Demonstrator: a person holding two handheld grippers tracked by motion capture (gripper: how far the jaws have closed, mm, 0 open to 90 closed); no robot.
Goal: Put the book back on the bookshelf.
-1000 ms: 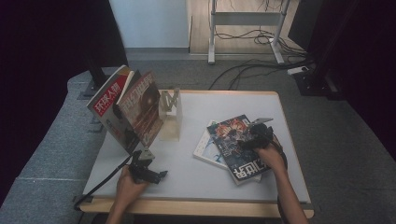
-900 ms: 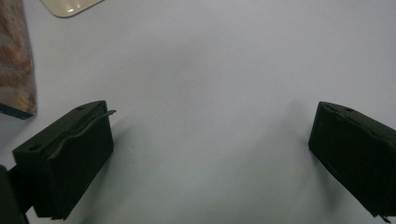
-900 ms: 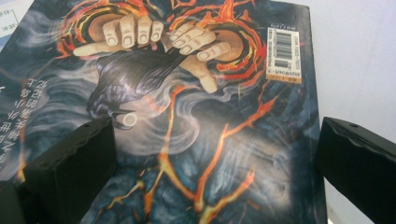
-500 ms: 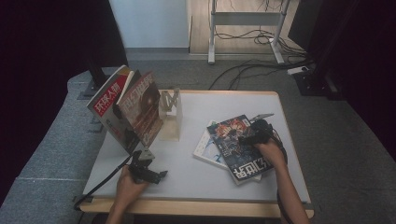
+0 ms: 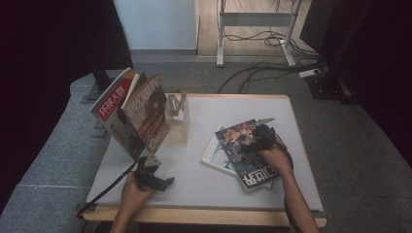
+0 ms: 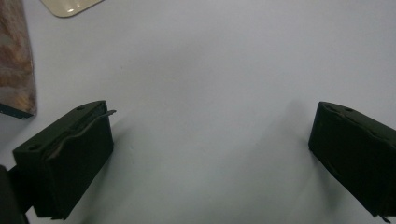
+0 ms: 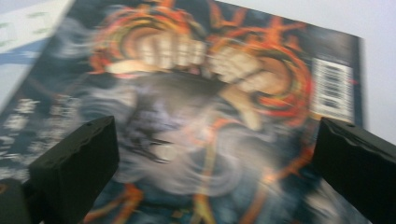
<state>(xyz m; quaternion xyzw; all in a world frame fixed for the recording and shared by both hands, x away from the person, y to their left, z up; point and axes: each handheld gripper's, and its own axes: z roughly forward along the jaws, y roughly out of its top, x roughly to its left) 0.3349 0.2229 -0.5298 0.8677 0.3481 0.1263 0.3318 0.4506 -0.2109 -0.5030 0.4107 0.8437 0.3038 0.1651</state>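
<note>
A dark magazine (image 5: 248,158) with a fiery cover lies flat on the right of the white table (image 5: 194,179), on top of a white and blue one (image 5: 214,156). My right gripper (image 5: 252,138) hovers open over its far end. In the right gripper view the blurred cover (image 7: 210,93) spans the gap between the wide-apart jaws of the right gripper (image 7: 210,172). My left gripper (image 5: 159,182) rests at the front left, open over bare table (image 6: 210,70), nothing between the jaws of the left gripper (image 6: 210,154).
A red magazine (image 5: 112,109) and a brown one (image 5: 148,114) lean tilted beside a pale stand (image 5: 177,121) at the table's left; the brown one's corner (image 6: 16,70) is near my left jaw. Cables and a metal frame (image 5: 252,29) lie on the floor beyond.
My right gripper has shifted a little to the left and farther onto the dark magazine. The left gripper and the leaning magazines have stayed put.
</note>
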